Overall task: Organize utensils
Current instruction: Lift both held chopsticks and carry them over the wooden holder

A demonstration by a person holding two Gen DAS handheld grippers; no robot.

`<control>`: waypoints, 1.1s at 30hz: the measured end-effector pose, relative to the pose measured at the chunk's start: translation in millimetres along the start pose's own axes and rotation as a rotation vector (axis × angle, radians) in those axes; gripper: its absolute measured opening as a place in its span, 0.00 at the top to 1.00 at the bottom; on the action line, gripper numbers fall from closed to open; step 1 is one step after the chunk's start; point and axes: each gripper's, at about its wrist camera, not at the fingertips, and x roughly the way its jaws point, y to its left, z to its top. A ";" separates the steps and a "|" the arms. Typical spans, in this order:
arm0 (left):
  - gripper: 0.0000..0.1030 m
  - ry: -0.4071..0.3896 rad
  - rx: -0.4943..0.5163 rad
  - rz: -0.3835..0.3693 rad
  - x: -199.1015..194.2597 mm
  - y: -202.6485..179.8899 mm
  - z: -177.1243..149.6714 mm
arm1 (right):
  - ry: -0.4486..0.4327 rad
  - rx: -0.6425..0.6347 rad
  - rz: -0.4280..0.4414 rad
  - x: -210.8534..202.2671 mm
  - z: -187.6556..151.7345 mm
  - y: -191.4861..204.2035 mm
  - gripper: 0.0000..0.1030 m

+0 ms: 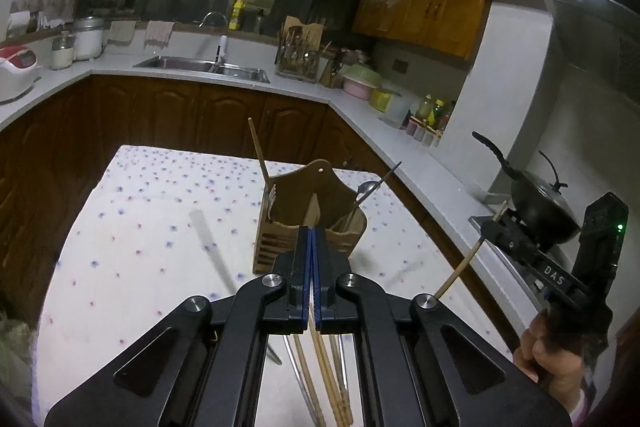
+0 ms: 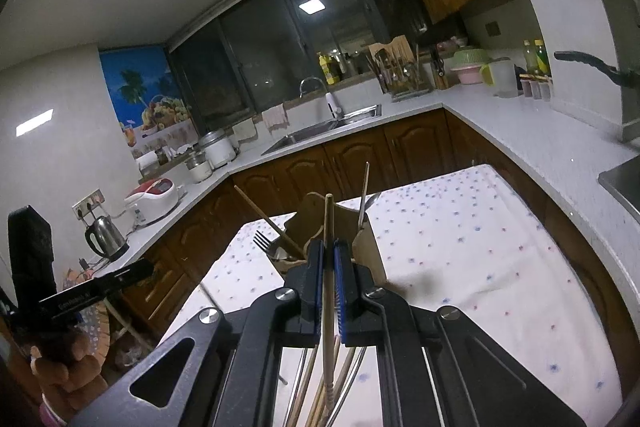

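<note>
1. Left gripper (image 1: 311, 259): blue-padded jaws pressed together, nothing between them.
2. Right gripper (image 2: 329, 275): jaws clamped on a slim, round wooden chopstick (image 2: 328, 251), held roughly upright.
3. Wooden utensil holder (image 1: 310, 223): slatted, divided box on the dotted tablecloth (image 1: 152, 211), containing a fork (image 2: 262, 239), spoon and sticks.
4. Loose chopsticks (image 1: 324, 379): lying on the cloth below the grippers.
</note>
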 end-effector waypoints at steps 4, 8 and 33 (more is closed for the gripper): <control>1.00 0.009 -0.020 0.032 3.3 11.9 -3.2 | -0.005 -0.001 -0.001 -0.3 -0.8 -0.4 0.95; 1.00 0.075 -0.096 0.072 21.4 40.8 -12.6 | 0.004 0.005 0.002 0.0 -1.2 -0.9 0.95; 0.95 0.433 -0.097 0.434 243.5 134.0 -65.9 | 0.054 0.043 0.034 8.9 -14.0 -9.5 0.95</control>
